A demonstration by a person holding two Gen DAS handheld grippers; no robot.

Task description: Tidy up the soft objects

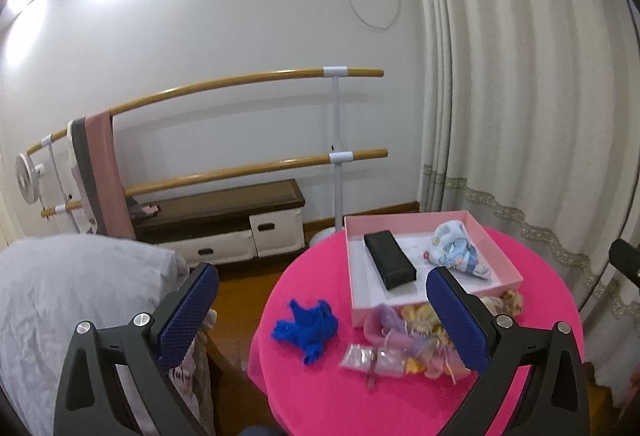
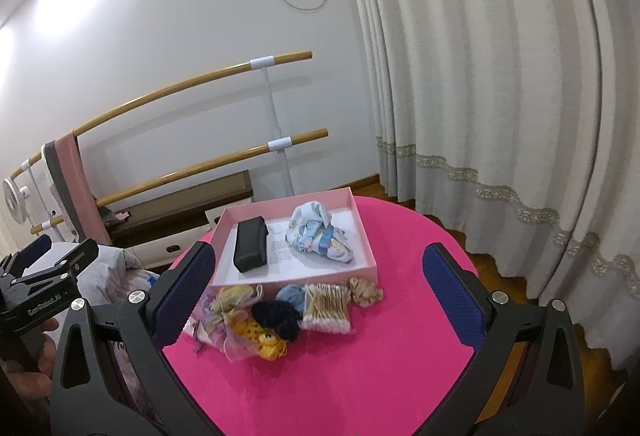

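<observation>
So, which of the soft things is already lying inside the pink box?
Only the light blue printed cloth, bunched beside the black case in the pink box. The other soft things lie outside on the table.

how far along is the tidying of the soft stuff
Early. Done: the pink box already holds a patterned cloth and a black case. In hand: nothing; both the left hand-held gripper and the right hand-held gripper are open. Left: the blue fabric and the scrunchie pile on the table.
</observation>
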